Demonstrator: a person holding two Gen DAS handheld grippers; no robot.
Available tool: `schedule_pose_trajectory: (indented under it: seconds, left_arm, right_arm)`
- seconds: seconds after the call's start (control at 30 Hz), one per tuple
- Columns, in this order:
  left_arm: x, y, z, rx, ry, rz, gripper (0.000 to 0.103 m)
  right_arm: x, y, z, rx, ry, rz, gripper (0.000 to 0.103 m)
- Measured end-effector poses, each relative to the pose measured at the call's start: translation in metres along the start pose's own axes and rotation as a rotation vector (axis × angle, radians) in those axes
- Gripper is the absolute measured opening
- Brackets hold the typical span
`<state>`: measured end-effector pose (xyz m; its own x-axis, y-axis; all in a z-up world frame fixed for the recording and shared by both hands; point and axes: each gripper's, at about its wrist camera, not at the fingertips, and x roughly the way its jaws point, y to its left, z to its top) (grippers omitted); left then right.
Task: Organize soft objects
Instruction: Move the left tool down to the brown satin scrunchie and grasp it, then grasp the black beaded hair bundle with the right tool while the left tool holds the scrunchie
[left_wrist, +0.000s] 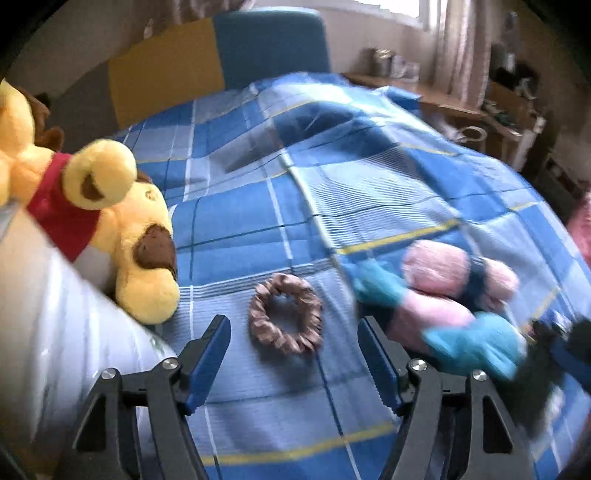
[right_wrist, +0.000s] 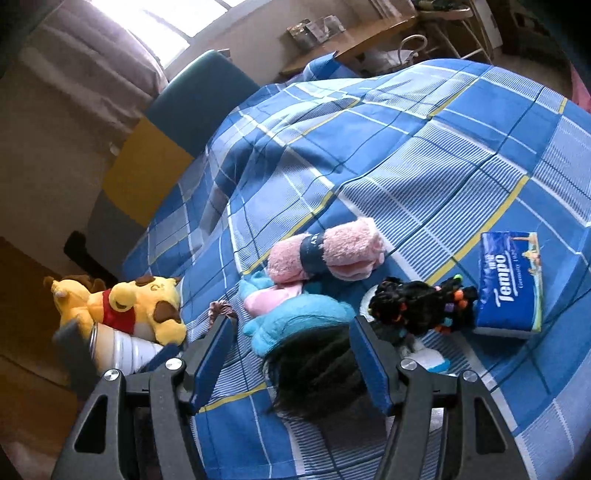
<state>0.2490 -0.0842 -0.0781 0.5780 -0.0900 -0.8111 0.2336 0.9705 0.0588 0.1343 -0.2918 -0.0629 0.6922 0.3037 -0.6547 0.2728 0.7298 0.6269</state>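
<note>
A brown scrunchie lies on the blue plaid bedspread, just ahead of my open, empty left gripper. A yellow bear plush with a red shirt lies at the left; it also shows in the right wrist view. A pink rolled towel with a dark band and a pink and teal plush lie mid-bed. My right gripper is open above a black hairy item, not touching it that I can tell.
A black bundle with coloured hair ties and a blue Tempo tissue pack lie to the right. A silvery wrapped object sits under the bear. A blue and yellow headboard and a wooden desk stand beyond.
</note>
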Motion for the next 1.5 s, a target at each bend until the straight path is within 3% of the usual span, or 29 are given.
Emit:
schedule_pose_trajectory:
  seconds: [0.17,0.2,0.23,0.27,0.33,0.53,0.63,0.77,0.83,0.97,1.03,1.27,1.4,1.5]
  left_arm:
    - [0.03,-0.011,0.006,0.048,0.042,0.005,0.072]
    - [0.035,-0.015,0.005,0.074,0.044,0.005,0.067]
    - [0.04,-0.018,0.004,0.088,0.059,-0.001,0.058]
    - [0.045,-0.018,0.001,0.094,0.084,-0.017,0.031]
    - [0.04,-0.019,-0.008,0.092,0.068,-0.039,0.01]
    - [0.004,-0.009,-0.045,0.035,0.066,-0.155,0.009]
    - [-0.023,-0.001,-0.073,-0.015,0.069,-0.27,0.009]
    - [-0.057,-0.001,-0.108,-0.014,0.061,-0.342,0.009]
    - [-0.069,0.002,-0.126,-0.007,0.058,-0.346,0.009]
    - [-0.077,0.005,-0.163,0.038,0.06,-0.283,0.01]
    - [-0.078,0.007,-0.176,0.031,0.015,-0.28,0.011]
    - [-0.083,0.001,-0.188,0.064,-0.052,-0.248,0.011]
    - [-0.085,-0.004,-0.193,0.104,-0.111,-0.213,0.011]
    - [-0.083,0.002,-0.194,0.093,-0.121,-0.23,0.011]
  right_arm:
    - [0.0,-0.003,0.001,0.023,0.002,0.03,0.067]
    - [-0.001,-0.005,0.001,0.031,0.001,0.031,0.067]
    - [-0.001,-0.006,0.001,0.038,0.0,0.034,0.067]
    - [-0.001,-0.007,0.001,0.046,0.0,0.039,0.067]
    - [-0.002,-0.01,0.002,0.06,-0.007,0.043,0.066]
    - [-0.014,-0.024,0.006,0.126,-0.074,0.054,0.066]
    - [-0.014,-0.025,0.007,0.132,-0.07,0.058,0.066]
    - [-0.012,-0.021,0.006,0.108,-0.06,0.054,0.066]
    - [-0.011,-0.019,0.006,0.095,-0.057,0.049,0.066]
    - [-0.011,-0.019,0.005,0.091,-0.055,0.044,0.066]
    - [-0.012,-0.021,0.006,0.106,-0.06,0.041,0.066]
    - [-0.016,-0.043,0.008,0.213,-0.08,0.019,0.066]
    - [-0.011,-0.048,0.007,0.234,-0.048,0.016,0.066]
    - [-0.006,-0.048,0.005,0.234,-0.027,-0.001,0.066]
